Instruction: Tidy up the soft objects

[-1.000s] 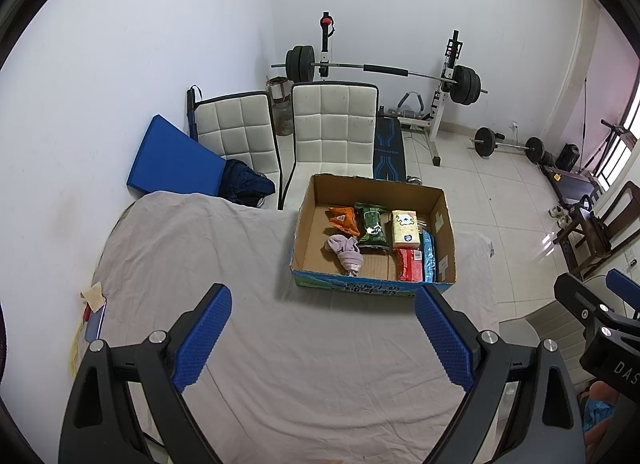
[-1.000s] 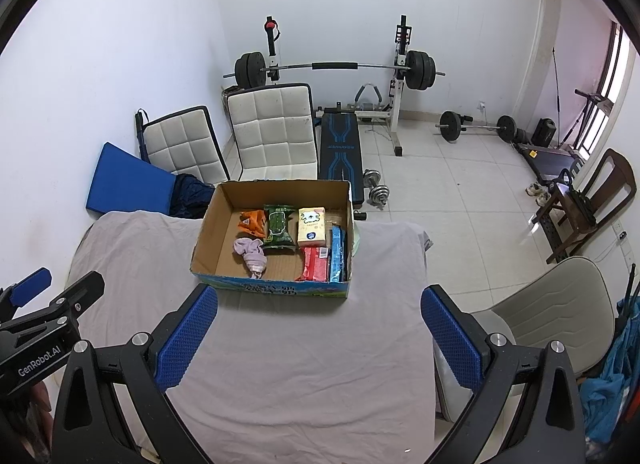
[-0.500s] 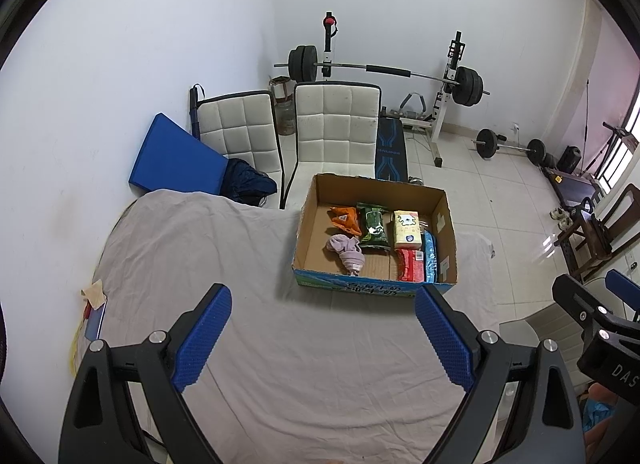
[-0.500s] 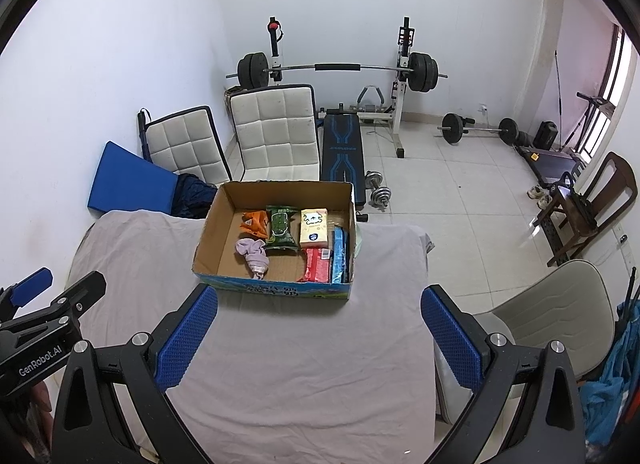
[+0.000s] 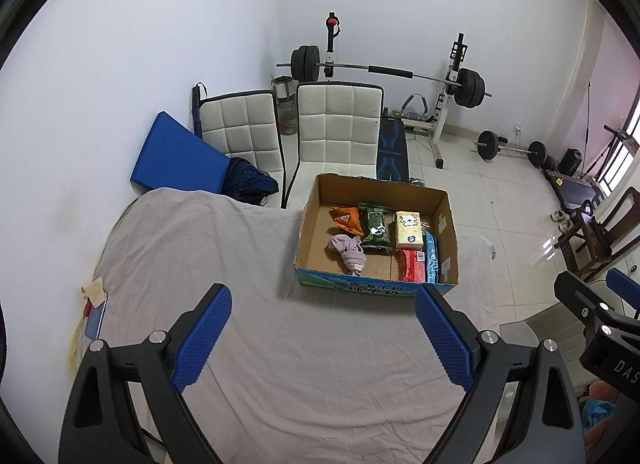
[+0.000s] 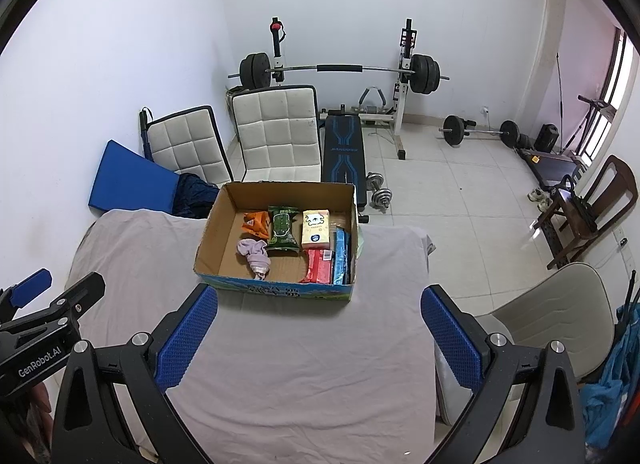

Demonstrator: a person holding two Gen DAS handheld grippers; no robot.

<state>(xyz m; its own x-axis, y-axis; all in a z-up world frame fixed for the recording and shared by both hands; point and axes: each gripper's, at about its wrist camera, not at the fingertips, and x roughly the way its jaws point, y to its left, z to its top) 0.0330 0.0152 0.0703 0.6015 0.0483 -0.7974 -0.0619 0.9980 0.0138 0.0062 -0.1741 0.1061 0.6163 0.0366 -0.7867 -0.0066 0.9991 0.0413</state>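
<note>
cardboard box point(image 5: 372, 290) | near wall hides floor strip | blue pack point(image 6: 342, 254) edge-on

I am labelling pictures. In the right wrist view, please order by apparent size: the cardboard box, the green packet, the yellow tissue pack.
1. cardboard box
2. green packet
3. yellow tissue pack, only slightly smaller than the green packet

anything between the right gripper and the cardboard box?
Nothing: only bare grey sheet lies between the open right gripper and the cardboard box, clearest in the right wrist view.

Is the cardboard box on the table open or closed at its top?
Open. The cardboard box has no lid over it, so the packets and the crumpled cloth inside show from above.
</note>
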